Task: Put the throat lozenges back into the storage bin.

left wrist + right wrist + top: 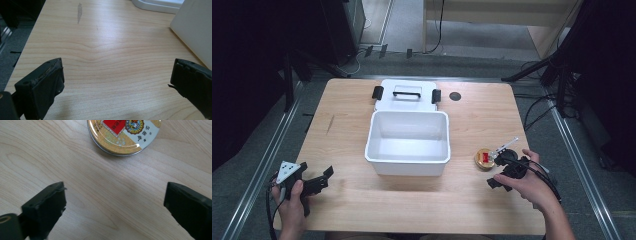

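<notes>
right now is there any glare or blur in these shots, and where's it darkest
High view: both top corners are near black, while the white bin is bright but not blown out. Left gripper view: a pale sheen on the table. Right gripper view: the round tin is sharp, cut off by the top edge.

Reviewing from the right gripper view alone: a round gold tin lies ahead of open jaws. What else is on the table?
Observer: An open white box stands in the middle of the table, left of the tin in the high view.
Operator: Anything in it?
Observer: It looks empty; its lid lies flat behind it.
Operator: And the left tool?
Observer: The left tool is open over bare wood near the front left corner.
</notes>
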Action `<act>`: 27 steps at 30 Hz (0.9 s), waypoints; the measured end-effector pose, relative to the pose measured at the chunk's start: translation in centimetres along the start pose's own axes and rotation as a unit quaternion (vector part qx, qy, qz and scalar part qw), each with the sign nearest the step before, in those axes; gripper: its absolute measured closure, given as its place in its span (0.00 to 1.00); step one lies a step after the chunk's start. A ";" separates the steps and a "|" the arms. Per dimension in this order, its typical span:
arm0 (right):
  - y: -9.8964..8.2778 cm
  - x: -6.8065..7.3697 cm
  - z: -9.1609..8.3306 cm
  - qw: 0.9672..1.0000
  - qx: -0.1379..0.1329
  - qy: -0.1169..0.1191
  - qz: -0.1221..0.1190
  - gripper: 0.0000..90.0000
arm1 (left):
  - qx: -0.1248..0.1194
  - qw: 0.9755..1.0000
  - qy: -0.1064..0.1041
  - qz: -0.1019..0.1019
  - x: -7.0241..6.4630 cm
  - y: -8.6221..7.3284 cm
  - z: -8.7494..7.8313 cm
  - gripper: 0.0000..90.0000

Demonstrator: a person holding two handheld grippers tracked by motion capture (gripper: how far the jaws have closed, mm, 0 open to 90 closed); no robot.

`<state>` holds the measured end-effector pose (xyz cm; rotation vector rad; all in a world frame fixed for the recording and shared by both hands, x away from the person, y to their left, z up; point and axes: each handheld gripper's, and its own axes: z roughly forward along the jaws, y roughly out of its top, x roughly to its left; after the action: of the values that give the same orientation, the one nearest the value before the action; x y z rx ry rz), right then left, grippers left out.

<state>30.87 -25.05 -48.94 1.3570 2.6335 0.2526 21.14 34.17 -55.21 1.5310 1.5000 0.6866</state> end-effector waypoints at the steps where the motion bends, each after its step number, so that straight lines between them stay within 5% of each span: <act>1: 0.2 0.0 0.0 1.000 0.007 0.000 0.001 0.00 | 0.001 1.000 0.000 0.001 0.0 0.0 0.0 0.00; 13: 2.8 0.2 0.5 0.999 0.037 -0.002 -0.004 0.00 | 0.001 1.000 0.000 0.001 0.0 0.0 0.0 0.00; 23: 5.1 0.2 1.2 0.999 0.048 -0.001 0.009 0.00 | 0.002 1.000 0.000 0.000 0.0 0.0 0.0 0.00; 27: 5.9 -0.1 1.7 0.998 0.056 0.000 0.033 0.00 | 0.002 1.000 0.000 0.001 0.0 0.0 0.0 0.00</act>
<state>35.89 -21.64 -49.23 1.4795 2.6427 0.1157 21.16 34.17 -55.20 1.5351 1.5016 0.6852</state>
